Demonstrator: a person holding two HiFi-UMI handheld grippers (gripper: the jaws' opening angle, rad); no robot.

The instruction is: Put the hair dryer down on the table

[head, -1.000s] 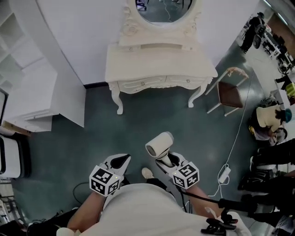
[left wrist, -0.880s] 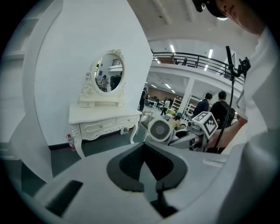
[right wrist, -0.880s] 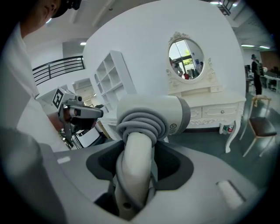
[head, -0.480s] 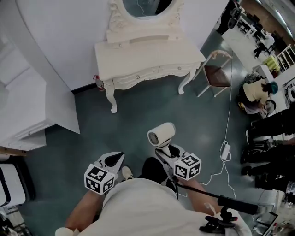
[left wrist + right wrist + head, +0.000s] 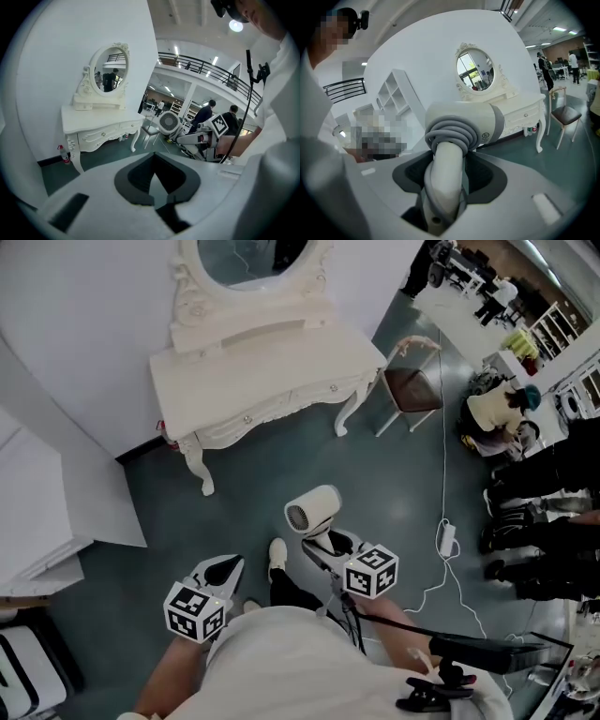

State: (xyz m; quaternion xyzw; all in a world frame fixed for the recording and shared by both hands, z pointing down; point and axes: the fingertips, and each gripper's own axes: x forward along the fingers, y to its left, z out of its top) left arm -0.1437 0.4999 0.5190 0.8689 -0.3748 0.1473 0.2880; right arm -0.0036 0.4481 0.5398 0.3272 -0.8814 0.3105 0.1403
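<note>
Above the green floor [image 5: 234,474], well short of the white bench [image 5: 272,357], the hair dryer [image 5: 312,510] is gripped by its handle in the right gripper [image 5: 330,543]; the left gripper [image 5: 223,570] is seen with fingers closed, empty.

I'm looking at a mock-up bedroom corner built inside a big open work hall, not a real home. A curved white partition wall [image 5: 75,324] backs an ornate white dressing table [image 5: 272,362] with an oval mirror [image 5: 248,254]. There is 1 chair [image 5: 408,385] beside it and a white shelf unit [image 5: 396,101] off to the side. Past the wall's edge the hall itself shows. A railed mezzanine [image 5: 206,70] runs under strip lights [image 5: 176,50], people [image 5: 497,413] are gathered by long desks [image 5: 459,310], and a white cable [image 5: 442,446] with its adapter [image 5: 446,540] trails loose across the teal floor [image 5: 187,531].
</note>
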